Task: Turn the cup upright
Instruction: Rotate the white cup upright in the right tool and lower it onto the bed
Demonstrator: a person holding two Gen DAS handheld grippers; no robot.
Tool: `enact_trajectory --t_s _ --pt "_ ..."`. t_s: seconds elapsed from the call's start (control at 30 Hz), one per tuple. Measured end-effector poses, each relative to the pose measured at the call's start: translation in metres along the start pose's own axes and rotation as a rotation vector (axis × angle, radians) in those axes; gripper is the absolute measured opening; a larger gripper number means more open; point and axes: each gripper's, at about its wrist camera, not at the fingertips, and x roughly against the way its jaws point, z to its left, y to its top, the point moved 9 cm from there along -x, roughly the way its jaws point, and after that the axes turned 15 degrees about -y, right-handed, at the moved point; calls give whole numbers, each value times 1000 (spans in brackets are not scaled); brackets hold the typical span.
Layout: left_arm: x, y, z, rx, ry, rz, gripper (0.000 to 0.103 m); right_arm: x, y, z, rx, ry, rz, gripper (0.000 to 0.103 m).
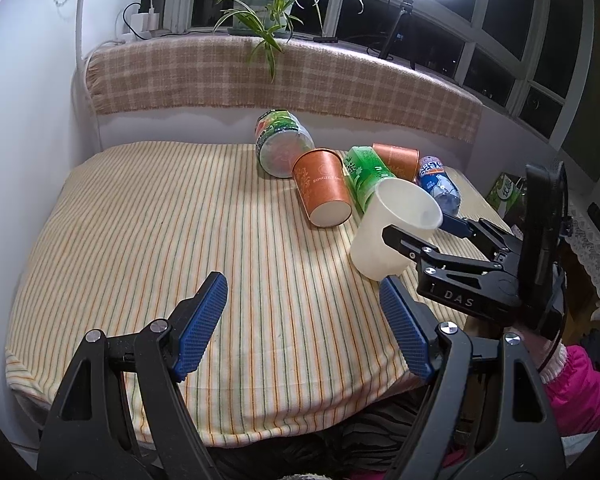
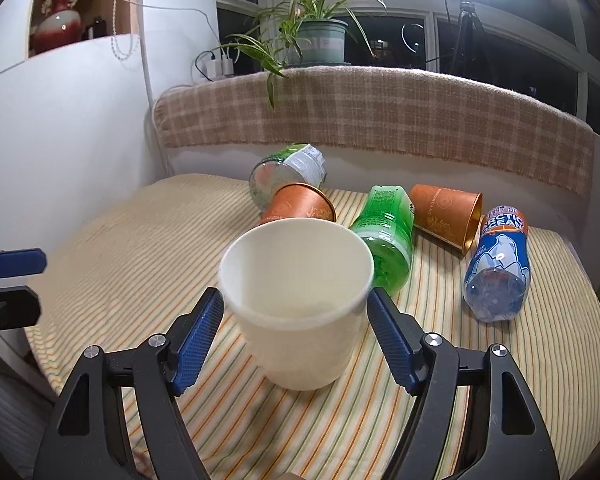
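On the striped tablecloth (image 1: 180,220), through your left wrist camera, your left gripper (image 1: 304,324) hovers with fingers apart and empty, leaving room for the right gripper (image 1: 416,236) beside the white cup (image 1: 384,232). Through your right wrist camera, the cup (image 2: 300,300) sits mouth-up, slightly tilted, between parted pads (image 2: 200,340); contact is unclear.

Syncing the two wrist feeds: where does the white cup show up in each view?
Left wrist: white cup right of centre, mouth up, between the fingers of the right hand-held gripper.
Right wrist: white cup centre, mouth up, between that gripper's blue pads.
Shared landmark: the green bottle lying just behind the cup.
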Motion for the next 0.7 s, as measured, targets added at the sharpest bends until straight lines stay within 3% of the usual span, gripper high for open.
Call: enact_trajectory --t_s 0.3,0.7 --pt "2 7 -8 -41 9 -37 81 23 -1 -8 -36 5 -19 76" --pt "20 45 -28 -133 63 -232 81 81 14 -56 -185 -72 -99 80"
